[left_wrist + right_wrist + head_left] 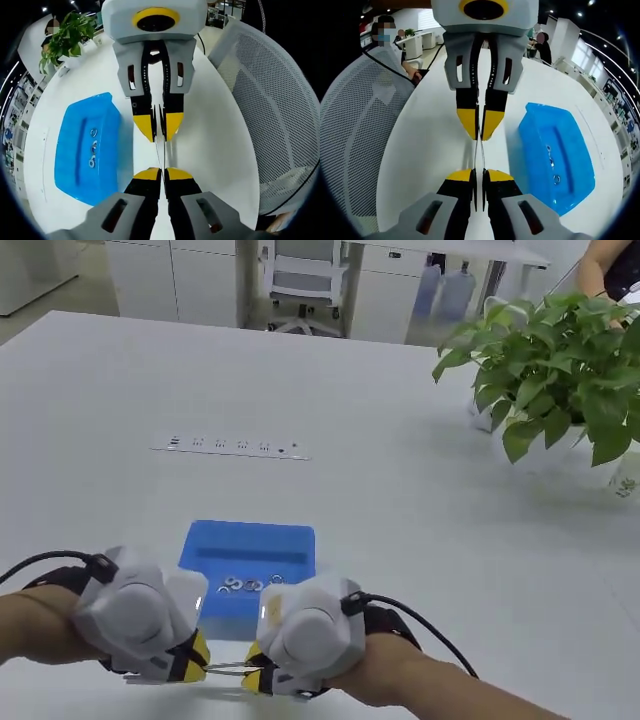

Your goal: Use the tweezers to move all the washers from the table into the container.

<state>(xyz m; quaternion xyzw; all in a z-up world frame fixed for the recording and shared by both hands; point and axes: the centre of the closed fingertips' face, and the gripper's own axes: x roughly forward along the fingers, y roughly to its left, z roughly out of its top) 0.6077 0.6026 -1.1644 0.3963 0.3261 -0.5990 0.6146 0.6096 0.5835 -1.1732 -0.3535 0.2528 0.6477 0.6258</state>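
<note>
The blue container (248, 545) sits on the white table just beyond both grippers, with several washers (250, 585) lying inside it. My left gripper (197, 656) and right gripper (253, 667) point at each other, tip to tip. Thin metal tweezers (228, 667) span the short gap, pinched at each end. In the left gripper view my left gripper (162, 175) is shut on the tweezers (160, 150), with the container (75, 150) to the left. In the right gripper view my right gripper (476, 175) is shut on the tweezers (479, 150), and the container (570, 155) with the washers (552, 162) lies to the right.
A potted green plant (560, 370) stands at the far right of the table (400, 500). A flat white strip (230, 447) lies beyond the container. An office chair (305, 280) stands behind the table. A mesh chair back (270, 100) is close to the near edge.
</note>
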